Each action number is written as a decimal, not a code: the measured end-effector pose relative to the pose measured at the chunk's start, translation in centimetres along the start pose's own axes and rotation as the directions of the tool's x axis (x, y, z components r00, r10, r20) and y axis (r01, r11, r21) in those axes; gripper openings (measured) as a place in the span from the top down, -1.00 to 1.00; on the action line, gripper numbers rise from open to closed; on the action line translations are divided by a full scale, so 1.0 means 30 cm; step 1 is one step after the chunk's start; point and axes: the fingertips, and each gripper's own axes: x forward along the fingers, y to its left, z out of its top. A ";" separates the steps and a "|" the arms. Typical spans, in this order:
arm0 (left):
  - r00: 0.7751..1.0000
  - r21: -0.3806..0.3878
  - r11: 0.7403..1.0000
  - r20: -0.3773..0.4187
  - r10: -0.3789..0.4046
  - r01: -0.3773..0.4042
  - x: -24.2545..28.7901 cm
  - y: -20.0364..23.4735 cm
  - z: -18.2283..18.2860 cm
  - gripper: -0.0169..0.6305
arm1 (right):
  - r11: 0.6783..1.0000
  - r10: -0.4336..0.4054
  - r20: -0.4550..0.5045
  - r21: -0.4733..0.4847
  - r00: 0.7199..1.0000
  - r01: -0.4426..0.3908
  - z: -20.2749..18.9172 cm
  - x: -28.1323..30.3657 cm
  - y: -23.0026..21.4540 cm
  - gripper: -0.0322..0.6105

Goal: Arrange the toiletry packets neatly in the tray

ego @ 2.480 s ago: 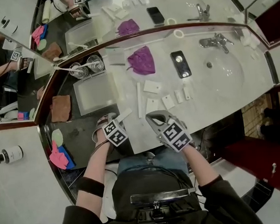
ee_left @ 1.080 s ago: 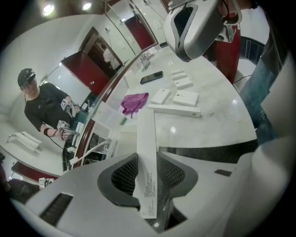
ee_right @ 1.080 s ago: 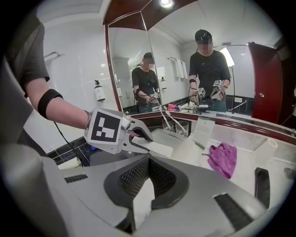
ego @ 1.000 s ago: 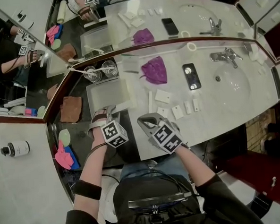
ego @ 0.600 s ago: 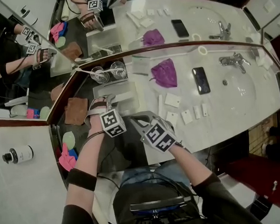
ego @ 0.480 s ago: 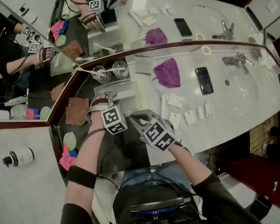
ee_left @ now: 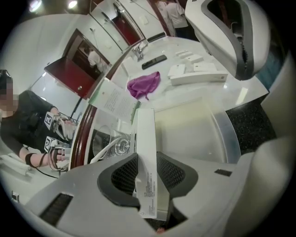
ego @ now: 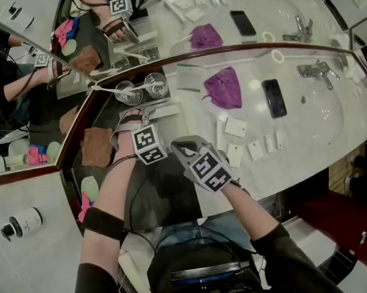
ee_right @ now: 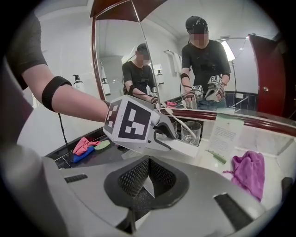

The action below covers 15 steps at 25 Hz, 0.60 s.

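A: Left claw (ee_left: 147, 172) is clamped on the near end of a long white packet (ee_left: 146, 139). The rest sticks out ahead, over the back-left corner of the tray (ee_left: 230, 139). The tray sits at the left end of the table (ego: 301, 151), against the mirror edge.
B: Right claw (ee_right: 147, 178)?
A: Jaws together, nothing in them. It hovers just beside the left one.
B: Risks?
A: The grip is at the very end, so the packet may swing in the pads on the way down. Its free tip points near the glasses (ee_left: 121, 146) just beyond the tray. A push too far forward could knock them.
B: And the landing?
A: If the tip catches the rim, the packet ends up propped and askew, not flat. The tray looks bare inside, so a crooked first piece would likely throw off the row.
B: Anything else?
A: Loose packets (ego: 235, 128) wait mid-table toward the front edge, well apart from the tray. The right claw could bump the left when reaching for them.
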 end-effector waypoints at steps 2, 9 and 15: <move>1.000 -0.005 1.000 0.003 -0.016 0.016 0.017 -0.006 -0.003 0.56 | 1.000 -0.006 -0.002 0.012 1.000 0.006 -0.011 -0.002 -0.011 0.89; 0.998 -0.035 0.998 0.011 -0.056 0.056 0.049 -0.023 -0.006 0.54 | 0.999 -0.022 -0.003 0.032 1.000 0.022 -0.034 -0.018 -0.034 0.89; 0.998 -0.086 0.994 0.033 -0.062 0.065 0.033 -0.011 0.005 0.30 | 0.999 -0.027 -0.008 0.038 1.000 0.027 -0.059 -0.046 -0.033 0.89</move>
